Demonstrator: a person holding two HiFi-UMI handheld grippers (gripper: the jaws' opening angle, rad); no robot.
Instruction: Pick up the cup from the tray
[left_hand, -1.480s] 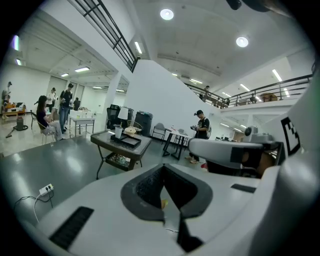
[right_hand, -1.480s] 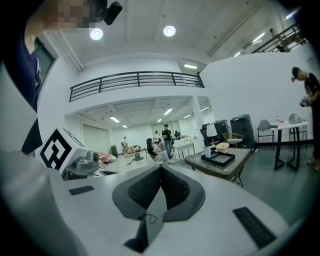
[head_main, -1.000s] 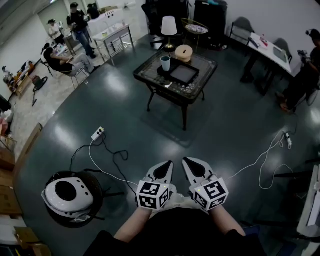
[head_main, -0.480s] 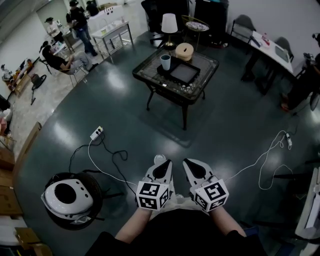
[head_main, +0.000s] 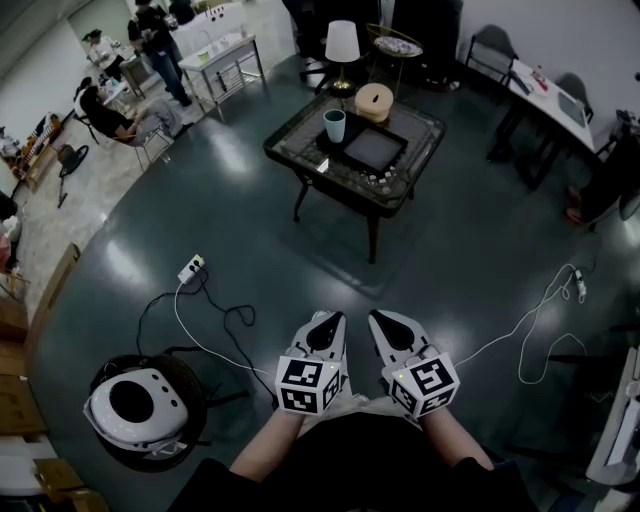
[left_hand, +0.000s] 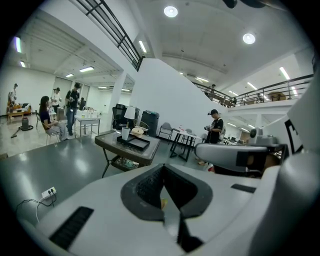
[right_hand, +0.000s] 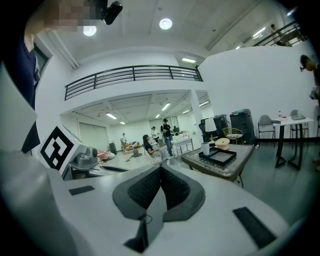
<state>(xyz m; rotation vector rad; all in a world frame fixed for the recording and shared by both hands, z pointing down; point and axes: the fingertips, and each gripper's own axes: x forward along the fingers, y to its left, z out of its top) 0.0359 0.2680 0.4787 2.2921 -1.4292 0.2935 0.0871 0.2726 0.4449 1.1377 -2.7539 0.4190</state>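
Note:
A pale blue-green cup (head_main: 335, 125) stands upright at the left corner of a black tray (head_main: 371, 149) on a dark glass-topped table (head_main: 404, 190), far ahead across the floor. My left gripper (head_main: 328, 319) and right gripper (head_main: 381, 318) hover side by side close to my body, both shut and empty, pointing toward the table. In the left gripper view, the cup (left_hand: 125, 133) and tray (left_hand: 134, 142) sit small beyond the shut left gripper (left_hand: 163, 167). The right gripper view shows the cup (right_hand: 205, 148) on the tray (right_hand: 218, 156) past the shut right gripper (right_hand: 160, 168).
A white lamp (head_main: 342, 45) and a round tan container (head_main: 374, 101) stand beside the tray. On the floor lie a power strip (head_main: 193, 267) with looping cables and a round white device (head_main: 136, 405) at my left. People, chairs and tables line the room's edges.
I have moved a little forward toward the table. Both grippers travelled along, still shut and side by side. The cup and tray have not moved.

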